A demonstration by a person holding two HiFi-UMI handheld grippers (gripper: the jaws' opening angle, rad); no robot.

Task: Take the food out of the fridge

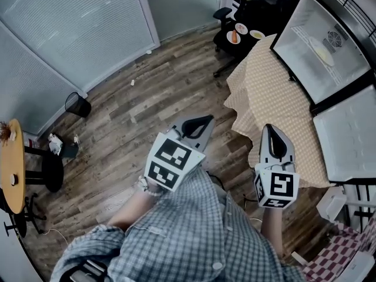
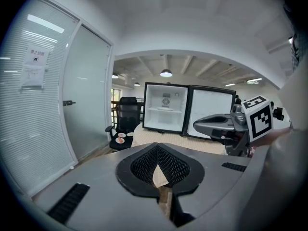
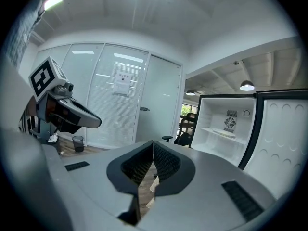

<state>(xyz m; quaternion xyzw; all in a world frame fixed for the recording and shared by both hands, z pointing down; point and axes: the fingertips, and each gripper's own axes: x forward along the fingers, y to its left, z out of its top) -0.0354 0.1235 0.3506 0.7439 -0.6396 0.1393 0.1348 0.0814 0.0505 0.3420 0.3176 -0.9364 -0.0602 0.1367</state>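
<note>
A small white fridge (image 1: pixel 305 25) stands open on a table with a tan checked cloth (image 1: pixel 276 93), its door (image 1: pixel 346 134) swung to the right. On its shelf lies a pale plate of food (image 1: pixel 324 54), which also shows on the fridge shelf in the left gripper view (image 2: pixel 166 108) and the right gripper view (image 3: pixel 231 133). My left gripper (image 1: pixel 204 121) is shut and empty, out over the floor short of the table. My right gripper (image 1: pixel 274 135) hovers at the table's near edge, jaws together, holding nothing. Both grippers, left (image 2: pixel 158 148) and right (image 3: pixel 153 146), point toward the fridge.
A black office chair (image 1: pixel 226 13) left of the table carries three small plates of food (image 1: pixel 235 36). A black bin (image 1: pixel 77 104) stands by the glass partition (image 1: pixel 88 22). A round wooden table (image 1: pixel 12 166) is at far left. A red checked cloth (image 1: pixel 338 248) lies at the bottom right.
</note>
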